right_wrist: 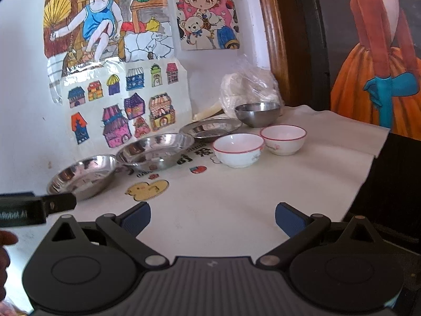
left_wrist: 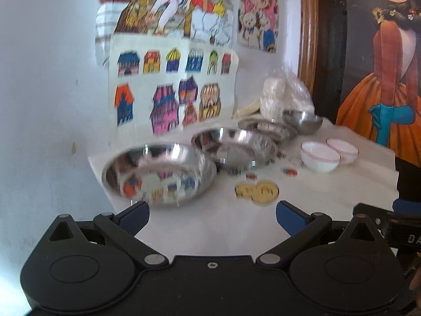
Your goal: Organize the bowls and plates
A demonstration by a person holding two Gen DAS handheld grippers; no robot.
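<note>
Three steel plates stand in a row along the wall: the near plate [left_wrist: 158, 173] [right_wrist: 81, 175], the middle plate [left_wrist: 234, 146] [right_wrist: 155, 150] and the far plate [left_wrist: 265, 127] [right_wrist: 210, 129]. Behind them sits a steel bowl [left_wrist: 302, 121] [right_wrist: 257, 113]. Two white bowls with red rims stand side by side, one nearer [left_wrist: 319, 156] [right_wrist: 238, 150], one farther [left_wrist: 342, 148] [right_wrist: 284, 138]. My left gripper [left_wrist: 211, 217] is open just short of the near plate. My right gripper [right_wrist: 211, 217] is open over bare cloth, well short of the white bowls.
A white cloth [right_wrist: 236, 197] with cartoon prints covers the table. Children's drawings [right_wrist: 123, 105] hang on the wall behind the plates. A plastic bag [right_wrist: 247, 84] lies in the back corner by a wooden frame [right_wrist: 276, 39]. The table's right edge [right_wrist: 368, 173] drops off.
</note>
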